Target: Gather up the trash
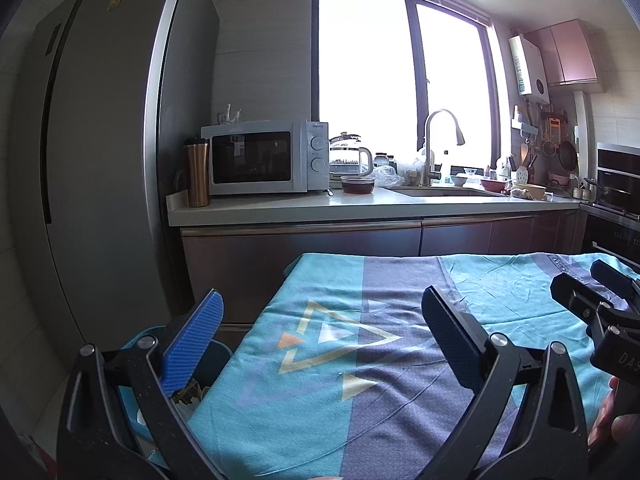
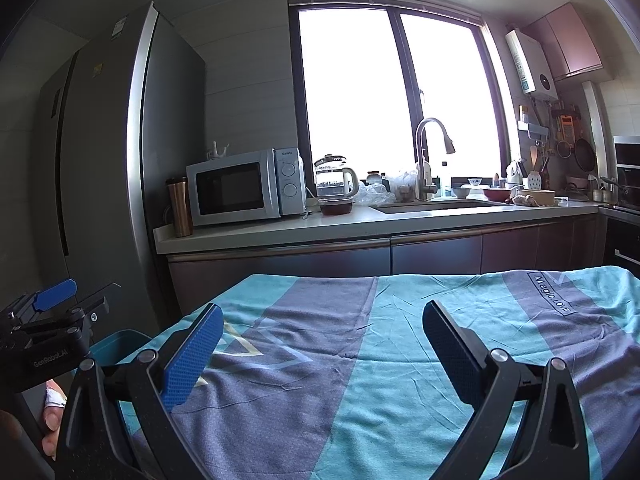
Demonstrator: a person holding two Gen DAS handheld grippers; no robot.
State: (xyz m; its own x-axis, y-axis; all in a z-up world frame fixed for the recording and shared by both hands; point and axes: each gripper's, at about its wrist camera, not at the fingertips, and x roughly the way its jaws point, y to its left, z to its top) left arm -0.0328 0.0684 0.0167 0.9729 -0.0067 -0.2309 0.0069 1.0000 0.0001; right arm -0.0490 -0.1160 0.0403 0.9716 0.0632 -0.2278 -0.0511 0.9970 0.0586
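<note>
The left tool (image 1: 320, 332) stands wide open and holds nothing, its blue pads spread over the lower middle of the left wrist view; the right tool (image 2: 322, 336) is likewise spread and empty in the lower middle of the right wrist view. Both hang above a tabletop covered by a teal and grey cloth (image 1: 360, 380), and no trash shows anywhere on that cloth. At the lower left of the left wrist view, just beside the cloth's edge and partly hidden behind the left finger, sits a blue bin (image 1: 216, 354) with something brownish and crumpled inside, likely trash already dropped; what it is cannot be told. The same bin's rim shows at the lower left of the right wrist view. Beyond the tabletop, across the middle of the frame, runs a counter (image 1: 360, 204) with a microwave (image 1: 264, 158), kettle (image 1: 352, 156), a crumpled clear bag (image 1: 386, 178) and a sink. From here the risk is, in my judgement, a search gone wrong: with nothing left on the cloth, a tool might snag and drag the loose cloth, or reach for the bag on the counter and knock the kettle or the covered bowl beside it.
</note>
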